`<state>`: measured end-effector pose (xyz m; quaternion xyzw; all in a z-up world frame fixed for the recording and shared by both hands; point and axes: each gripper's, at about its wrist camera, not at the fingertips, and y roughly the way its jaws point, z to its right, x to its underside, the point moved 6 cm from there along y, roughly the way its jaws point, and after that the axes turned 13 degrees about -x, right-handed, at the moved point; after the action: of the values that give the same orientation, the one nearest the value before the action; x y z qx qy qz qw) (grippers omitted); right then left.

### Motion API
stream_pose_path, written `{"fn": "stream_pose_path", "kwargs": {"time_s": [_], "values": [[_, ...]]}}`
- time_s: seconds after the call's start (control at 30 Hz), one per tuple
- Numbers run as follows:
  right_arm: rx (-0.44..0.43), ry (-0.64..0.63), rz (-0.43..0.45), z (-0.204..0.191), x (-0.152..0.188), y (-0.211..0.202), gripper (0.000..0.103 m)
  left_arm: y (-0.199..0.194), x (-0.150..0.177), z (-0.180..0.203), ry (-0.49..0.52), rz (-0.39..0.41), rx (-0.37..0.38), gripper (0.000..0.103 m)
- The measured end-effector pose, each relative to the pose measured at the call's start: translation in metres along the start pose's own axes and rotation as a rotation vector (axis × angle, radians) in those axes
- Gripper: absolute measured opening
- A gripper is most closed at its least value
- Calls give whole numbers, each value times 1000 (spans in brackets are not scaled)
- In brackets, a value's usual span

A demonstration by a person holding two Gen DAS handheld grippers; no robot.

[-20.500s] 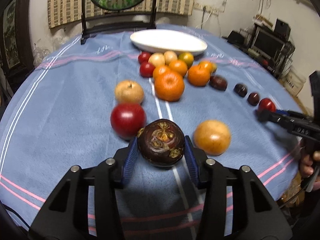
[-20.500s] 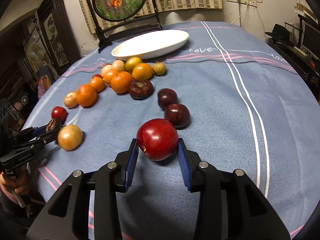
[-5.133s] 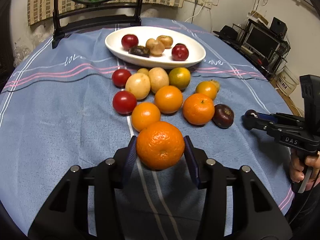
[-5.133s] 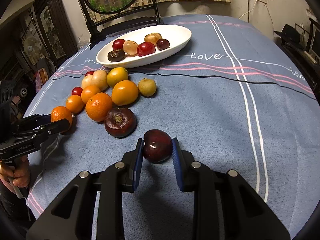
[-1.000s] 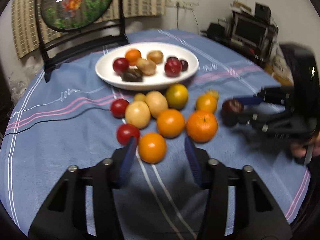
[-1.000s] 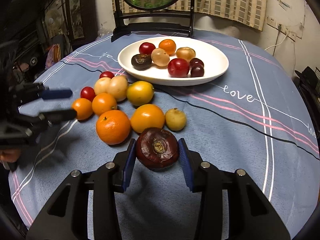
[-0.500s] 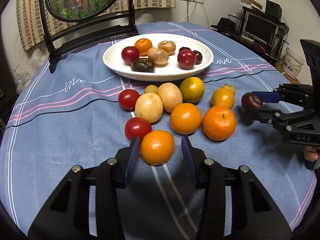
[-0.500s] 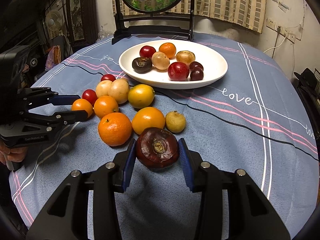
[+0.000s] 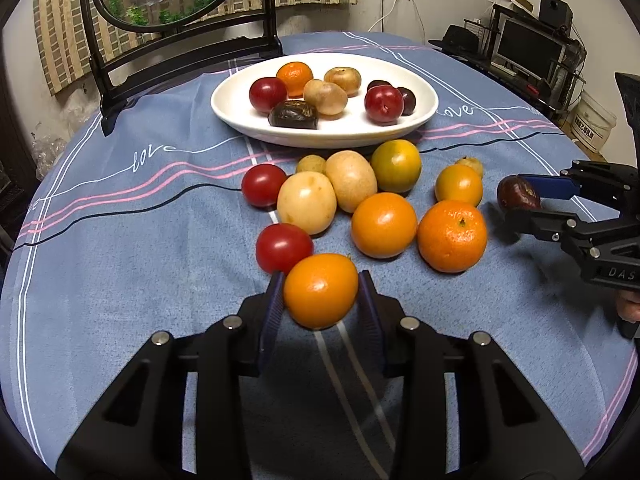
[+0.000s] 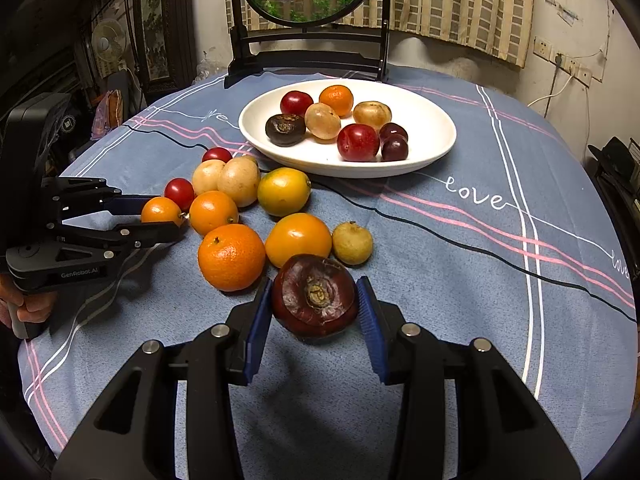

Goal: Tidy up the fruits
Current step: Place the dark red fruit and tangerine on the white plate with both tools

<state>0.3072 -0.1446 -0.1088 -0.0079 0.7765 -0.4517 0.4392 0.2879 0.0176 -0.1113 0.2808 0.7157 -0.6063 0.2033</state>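
Left gripper (image 9: 321,305) clamps a small orange (image 9: 321,290), apparently just off the cloth beside a red tomato (image 9: 284,247). Right gripper (image 10: 315,317) brackets the dark mangosteen (image 10: 315,295); pads close, firm contact unclear. White plate (image 9: 424,117) lies beyond the fruit cluster, already part filled. Advice: lift each clear of neighbours, carry high over the pile, set down in the plate's bare patches.
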Motion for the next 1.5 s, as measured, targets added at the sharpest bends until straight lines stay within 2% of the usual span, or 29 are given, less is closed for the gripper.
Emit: {"fn": "stream_pose_path", "kwargs": {"time_s": [0.27,0.4,0.5,0.6,0.7,0.8,0.9,0.97,1.07,1.23,1.3,1.33,1.37,1.43,1.5], "values": [[-9,-2,16,-1,-1,-1,43,-8,-4,-2,-29,32,25,38],[-20,2,49,-1,-5,-6,43,-22,-12,-6,-80,82,81,37],[-28,30,94,5,-13,-10,43,-23,-20,-8,-111,83,94,37],[-16,77,167,15,-32,-11,43,-20,-42,-8,-125,83,77,37],[-18,128,234,26,-57,-9,43,-15,-83,-11,-156,116,66,37],[1,163,289,40,-85,-2,43,3,-120,-14,-173,136,21,38],[16,190,295,56,-105,15,43,28,-145,-19,-209,117,28,37],[10,224,283,69,-113,27,43,50,-157,-24,-255,78,38,38],[23,236,261,82,-121,43,43,71,-160,-28,-275,36,27,38],[7,241,237,89,-129,59,45,86,-159,-31,-272,-2,19,38],[15,224,230,87,-130,61,49,87,-157,-33,-284,-8,21,44],[21,217,234,85,-131,60,53,85,-157,-35,-296,-5,22,62],[21,215,237,85,-131,59,55,82,-157,-39,-310,9,14,69],[16,213,254,83,-133,52,55,69,-159,-44,-320,38,10,70],[9,213,276,80,-134,42,55,54,-159,-50,-339,60,7,80]]}}
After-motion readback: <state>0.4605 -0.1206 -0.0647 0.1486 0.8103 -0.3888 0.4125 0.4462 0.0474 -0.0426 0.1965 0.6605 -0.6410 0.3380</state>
